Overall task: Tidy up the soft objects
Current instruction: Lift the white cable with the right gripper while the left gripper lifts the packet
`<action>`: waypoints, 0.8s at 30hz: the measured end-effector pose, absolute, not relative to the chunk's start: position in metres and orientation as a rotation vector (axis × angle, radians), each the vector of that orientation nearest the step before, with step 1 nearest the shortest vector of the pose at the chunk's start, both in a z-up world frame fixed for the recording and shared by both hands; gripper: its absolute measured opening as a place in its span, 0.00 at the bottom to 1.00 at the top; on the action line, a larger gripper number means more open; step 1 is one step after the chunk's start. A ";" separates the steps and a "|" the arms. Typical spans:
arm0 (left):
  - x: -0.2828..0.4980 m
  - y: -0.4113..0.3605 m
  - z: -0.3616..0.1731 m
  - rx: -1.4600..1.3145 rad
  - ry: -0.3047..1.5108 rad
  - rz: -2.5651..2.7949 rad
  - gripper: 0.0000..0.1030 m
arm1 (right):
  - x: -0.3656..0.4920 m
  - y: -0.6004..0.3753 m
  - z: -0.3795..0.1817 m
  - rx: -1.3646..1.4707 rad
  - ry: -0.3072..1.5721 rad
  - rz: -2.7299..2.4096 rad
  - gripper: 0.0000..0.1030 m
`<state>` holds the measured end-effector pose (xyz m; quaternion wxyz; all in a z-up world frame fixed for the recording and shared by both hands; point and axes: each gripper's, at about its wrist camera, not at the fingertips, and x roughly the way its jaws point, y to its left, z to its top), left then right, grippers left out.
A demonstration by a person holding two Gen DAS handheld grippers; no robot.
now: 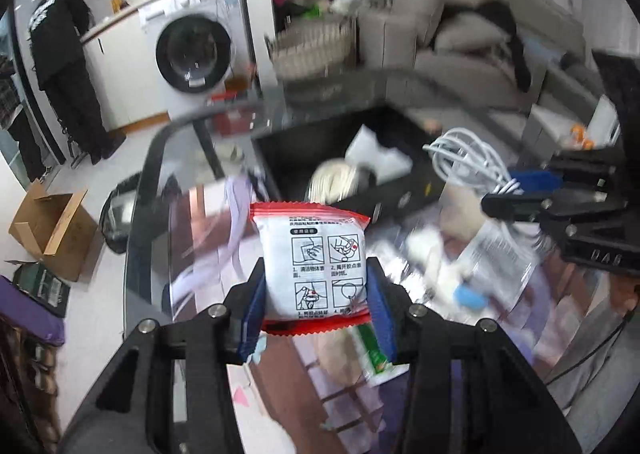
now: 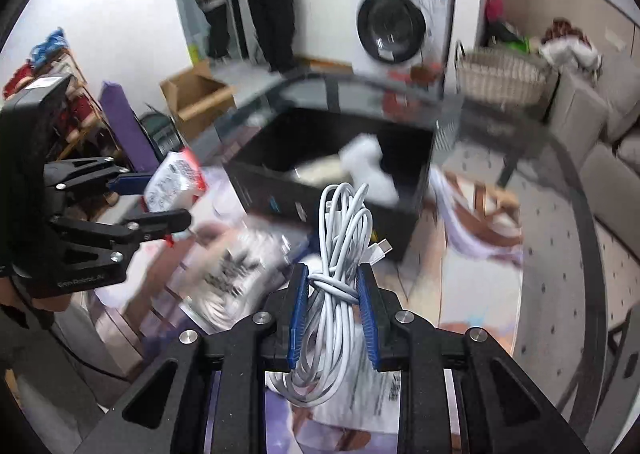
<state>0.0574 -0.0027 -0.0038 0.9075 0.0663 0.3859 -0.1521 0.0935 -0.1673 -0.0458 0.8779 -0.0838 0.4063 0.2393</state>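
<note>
Looking ahead along both sets of fingers, we saw the black box [image 1: 360,177] lying forward on the glass table [image 2: 560,181], its open top facing up. Our right gripper [image 2: 334,306] seemed nearer and was clamped narrow around the coiled white cable [image 2: 340,238], whose long axis pointed toward the box. Our left gripper [image 1: 316,294] pinched the red-edged white packet [image 1: 312,262] upright between its pads.

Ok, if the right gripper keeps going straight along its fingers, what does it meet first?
Probably the near wall of the black box. The right gripper, shut on the white cable bundle, points at it, though blur leaves depth unclear.
</note>
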 end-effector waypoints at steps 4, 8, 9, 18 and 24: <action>0.047 0.002 0.017 0.127 0.673 -0.307 0.44 | 0.078 -0.168 -0.021 -0.164 0.709 0.498 0.24; 0.035 0.004 0.033 0.121 0.565 -0.300 0.44 | 0.061 -0.167 0.001 -0.158 0.564 0.506 0.24; 0.032 0.005 0.038 0.115 0.538 -0.301 0.44 | 0.057 -0.166 0.005 -0.167 0.530 0.500 0.24; 0.010 0.024 0.057 0.080 0.344 -0.287 0.44 | 0.010 -0.175 0.039 -0.124 0.224 0.459 0.24; 0.001 0.030 0.063 0.079 0.269 -0.290 0.44 | -0.004 -0.181 0.042 -0.092 0.177 0.450 0.24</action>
